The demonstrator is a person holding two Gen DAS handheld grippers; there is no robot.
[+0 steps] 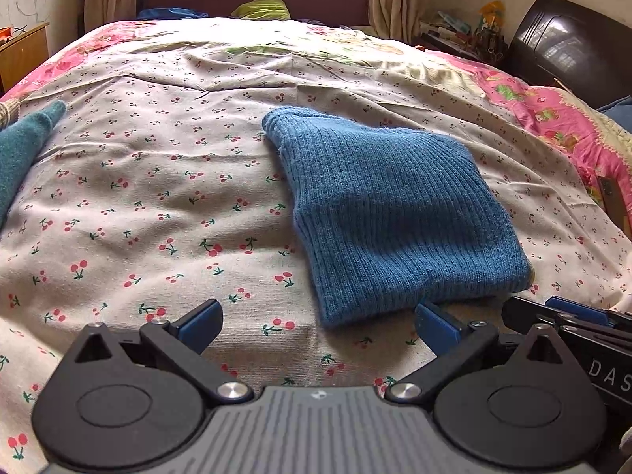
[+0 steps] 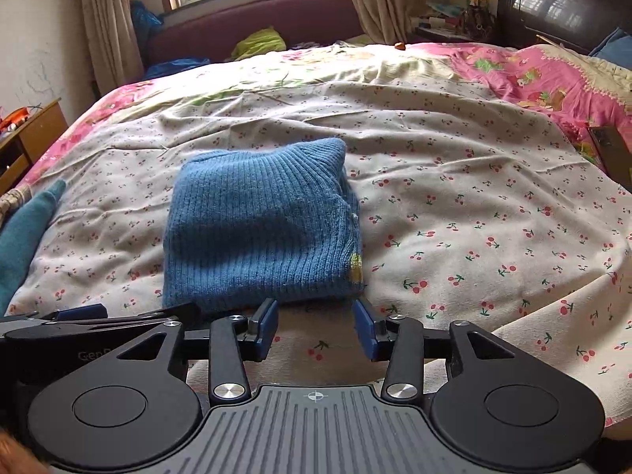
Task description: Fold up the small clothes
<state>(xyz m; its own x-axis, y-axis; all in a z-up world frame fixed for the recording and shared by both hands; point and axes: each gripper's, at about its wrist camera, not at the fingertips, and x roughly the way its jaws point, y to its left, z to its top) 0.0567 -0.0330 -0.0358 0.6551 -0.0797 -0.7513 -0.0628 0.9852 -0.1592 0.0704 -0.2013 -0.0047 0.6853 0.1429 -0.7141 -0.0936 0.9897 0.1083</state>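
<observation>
Left wrist view: your left gripper (image 1: 318, 326) is spread wide with nothing in it, and so is the right gripper (image 2: 315, 328). Blue knit sweater (image 2: 260, 229) lies folded on the cherry-print sheet (image 2: 474, 217), looks released.

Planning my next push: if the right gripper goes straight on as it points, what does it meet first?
Likely the near edge of the folded blue ribbed knit garment; the open right gripper sits just short of it, though depth is unclear.

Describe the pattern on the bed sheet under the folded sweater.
Small red cherries on pale cloth, clearest in the right wrist view.
</observation>
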